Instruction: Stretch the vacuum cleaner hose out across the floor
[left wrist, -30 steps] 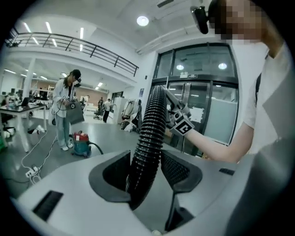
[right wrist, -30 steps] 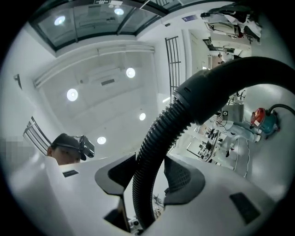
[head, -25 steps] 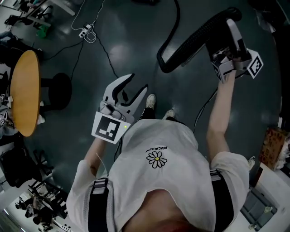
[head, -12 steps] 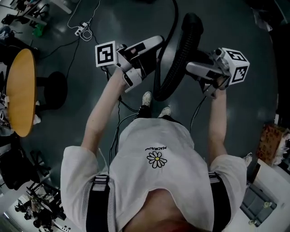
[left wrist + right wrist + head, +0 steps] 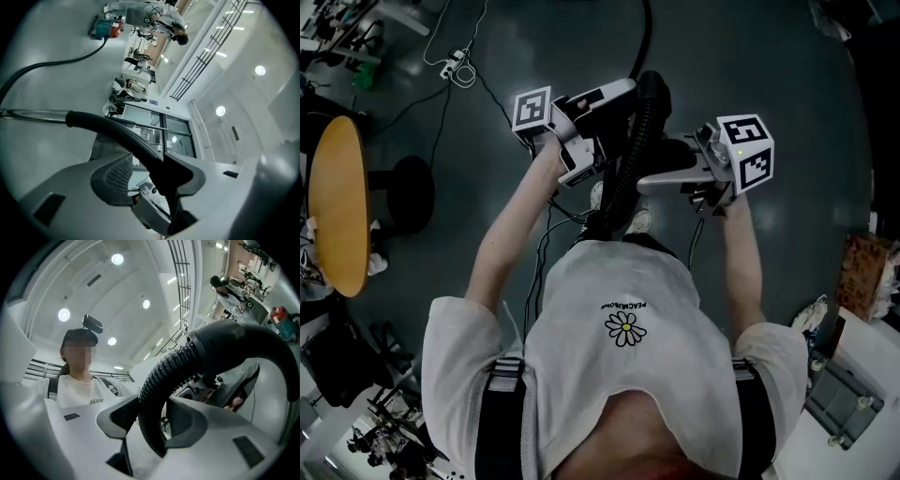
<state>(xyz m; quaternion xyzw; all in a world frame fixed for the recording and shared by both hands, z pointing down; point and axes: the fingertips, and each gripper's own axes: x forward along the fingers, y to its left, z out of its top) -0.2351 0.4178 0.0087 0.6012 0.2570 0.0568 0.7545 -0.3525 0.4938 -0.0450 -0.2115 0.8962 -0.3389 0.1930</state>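
A black ribbed vacuum cleaner hose hangs in the air in front of a person's chest, not yet laid out. It runs from between two raised hand-held tools down toward the person's shoes. Its upper end joins a smooth, curved black end piece, which leads into a shiny metal tube. The right tool is clamped on the ribbed part, with a pad pressed against each side. The left tool stands partly open around the smooth end piece. The piece leans on one jaw, and a gap shows at the other pad, so this tool has no hold. The hose looks light, soft and springy, and it is likely to curl back when let go. Its ribs should stop the pads sliding. The stiff end piece looks smoother and easier to slip on, but it would probably steer the pull better. A hold on the ribs just below that piece seems safest. Beneath everything lies a dark, glossy floor strewn with thin cables. Farther off, a dark line trails across it to a small teal and red machine, probably the vacuum cleaner itself.
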